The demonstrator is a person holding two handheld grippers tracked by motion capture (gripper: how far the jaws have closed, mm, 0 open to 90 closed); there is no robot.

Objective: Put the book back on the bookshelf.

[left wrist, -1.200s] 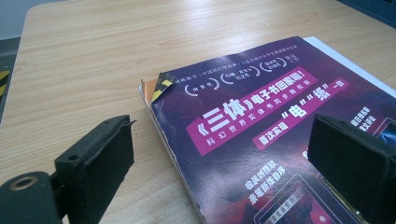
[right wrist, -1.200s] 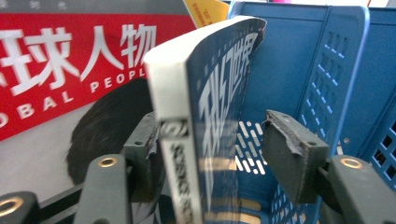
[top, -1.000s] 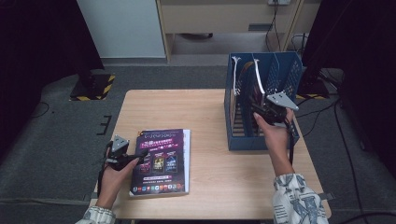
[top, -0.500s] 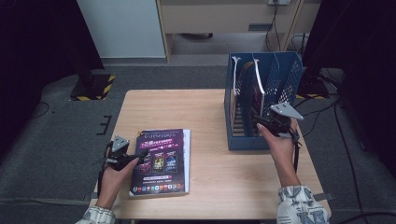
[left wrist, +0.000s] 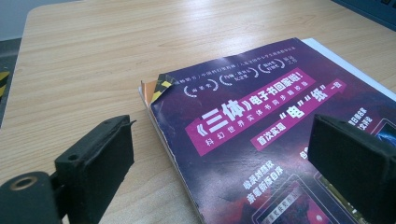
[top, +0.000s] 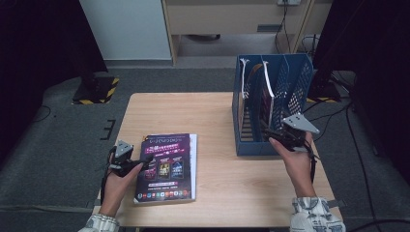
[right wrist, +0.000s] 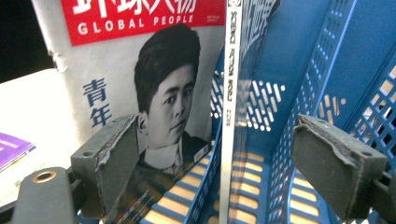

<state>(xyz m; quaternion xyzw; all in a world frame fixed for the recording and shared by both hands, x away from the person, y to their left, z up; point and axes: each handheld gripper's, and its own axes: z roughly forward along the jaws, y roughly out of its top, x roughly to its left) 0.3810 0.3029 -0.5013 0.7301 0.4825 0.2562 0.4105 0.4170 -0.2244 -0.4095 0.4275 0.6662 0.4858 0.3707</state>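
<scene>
Now the right claw (top: 274,137) lets go: its jaws have just been opening and they stand wide, pads clear on both sides of the thin magazine (right wrist: 230,88) that stands on edge in the blue file rack (top: 250,146). A second ago that hand was higher and deeper in among the dividers; now it sits lower, at the near end of the rack, closer to the person. So the magazine is in its slot and standing by itself, spine toward the camera in the right gripper view, upright between two perforated blue dividers (right wrist: 322,60). Beside it, in the next slot, stands another magazine (right wrist: 140,70) with a red title band and a portrait on the cover. That reads as one filing done, and done cleanly, though whether the thin one leans on a divider is hard to tell. Over on the left, nothing has stirred: the left claw (left wrist: 224,158) hangs open and wide at the near left corner of the purple magazine (top: 167,166), one pad over the bare counter (top: 212,116), the other above the cover, not gripping. That purple magazine lies flat on the counter, well apart from the rack, and looks like the next one to file.
</scene>
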